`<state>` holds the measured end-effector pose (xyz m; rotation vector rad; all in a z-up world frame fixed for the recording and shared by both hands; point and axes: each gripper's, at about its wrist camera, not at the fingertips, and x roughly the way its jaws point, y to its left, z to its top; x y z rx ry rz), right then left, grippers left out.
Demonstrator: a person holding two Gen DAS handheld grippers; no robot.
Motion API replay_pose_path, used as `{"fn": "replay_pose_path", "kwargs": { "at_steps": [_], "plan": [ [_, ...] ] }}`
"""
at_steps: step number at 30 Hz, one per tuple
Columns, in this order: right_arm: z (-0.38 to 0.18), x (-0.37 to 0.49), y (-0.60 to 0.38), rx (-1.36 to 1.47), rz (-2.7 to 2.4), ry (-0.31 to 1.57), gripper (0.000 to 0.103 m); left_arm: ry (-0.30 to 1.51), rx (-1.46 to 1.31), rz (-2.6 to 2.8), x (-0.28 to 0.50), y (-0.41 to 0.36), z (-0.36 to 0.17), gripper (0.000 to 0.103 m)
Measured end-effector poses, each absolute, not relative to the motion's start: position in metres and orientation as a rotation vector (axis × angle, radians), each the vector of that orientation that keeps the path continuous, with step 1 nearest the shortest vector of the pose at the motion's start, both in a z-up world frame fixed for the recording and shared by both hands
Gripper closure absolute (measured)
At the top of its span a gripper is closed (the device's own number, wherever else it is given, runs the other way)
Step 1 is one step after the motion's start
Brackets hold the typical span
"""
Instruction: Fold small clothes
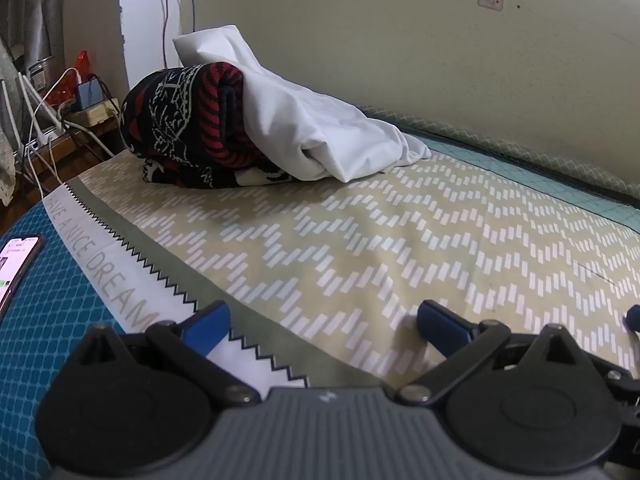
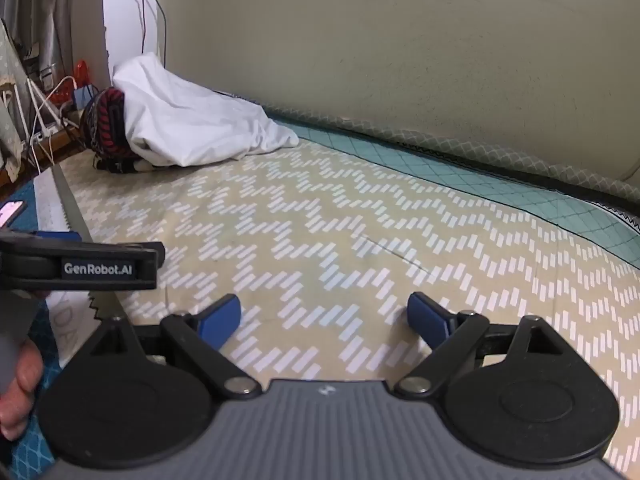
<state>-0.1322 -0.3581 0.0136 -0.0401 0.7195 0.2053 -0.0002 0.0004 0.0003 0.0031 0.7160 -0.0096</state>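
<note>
Bed mat: white cloth long axis slopes down-right.

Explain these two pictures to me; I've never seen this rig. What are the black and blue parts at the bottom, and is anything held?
Each picture comes from a camera mounted on a handheld gripper, looking forward along its two blue-tipped fingers. A person carries one in each hand. The left gripper and the right gripper are both open and hold nothing. They hover over a bed cover with a zigzag pattern. At its far end lie a white cloth draped over a dark red-patterned garment. A lit phone rests at the left edge.
</note>
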Motion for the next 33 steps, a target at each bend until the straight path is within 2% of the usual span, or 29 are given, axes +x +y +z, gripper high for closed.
{"fn": "replay_pose_path", "kwargs": {
  "at_steps": [11, 15, 16, 17, 18, 19, 21, 22, 23, 25, 29, 31, 32, 33],
  "plan": [
    [0.021, -0.138, -0.366, 0.036, 0.219, 0.71, 0.019, 0.705, 0.094, -0.157, -0.006, 0.025, 0.004, 0.0],
    [0.018, -0.139, -0.36, 0.007, 0.199, 0.71, 0.019, 0.542, 0.116, -0.116, 0.003, 0.062, 0.016, 0.0],
    [0.019, -0.137, -0.358, 0.016, 0.192, 0.708, 0.02, 0.505, 0.119, -0.103, 0.007, 0.068, 0.02, 0.001],
    [0.022, -0.133, -0.361, 0.046, 0.185, 0.701, 0.03, 0.475, 0.104, -0.108, 0.013, 0.076, 0.023, 0.002],
    [0.026, -0.127, -0.364, 0.1, 0.207, 0.693, 0.032, 0.455, 0.063, -0.123, 0.019, 0.085, 0.026, 0.004],
    [0.034, -0.115, -0.366, 0.155, 0.239, 0.691, 0.047, 0.442, 0.018, -0.131, 0.025, 0.092, 0.026, 0.009],
    [0.055, -0.08, -0.357, 0.221, 0.276, 0.69, 0.05, 0.432, -0.062, -0.137, 0.03, 0.101, 0.019, 0.017],
    [0.063, -0.065, -0.35, 0.229, 0.287, 0.685, 0.053, 0.456, -0.08, -0.136, 0.035, 0.103, 0.017, 0.027],
    [0.072, -0.043, -0.337, 0.231, 0.306, 0.684, 0.053, 0.461, -0.098, -0.141, 0.035, 0.107, 0.017, 0.03],
    [0.079, -0.001, -0.309, 0.217, 0.337, 0.708, 0.053, 0.429, -0.123, -0.142, 0.026, 0.114, 0.018, 0.029],
    [0.06, 0.082, -0.244, 0.187, 0.321, 0.799, 0.038, 0.453, -0.157, -0.162, 0.032, 0.12, 0.017, 0.033],
    [0.045, 0.105, -0.226, 0.14, 0.3, 0.83, 0.037, 0.469, -0.178, -0.168, 0.035, 0.124, 0.016, 0.038],
    [0.034, 0.117, -0.215, 0.109, 0.283, 0.856, 0.039, 0.475, -0.187, -0.17, 0.036, 0.126, 0.015, 0.04],
    [0.025, 0.123, -0.208, 0.083, 0.262, 0.888, 0.046, 0.483, -0.195, -0.169, 0.037, 0.127, 0.015, 0.044]
  ]
}}
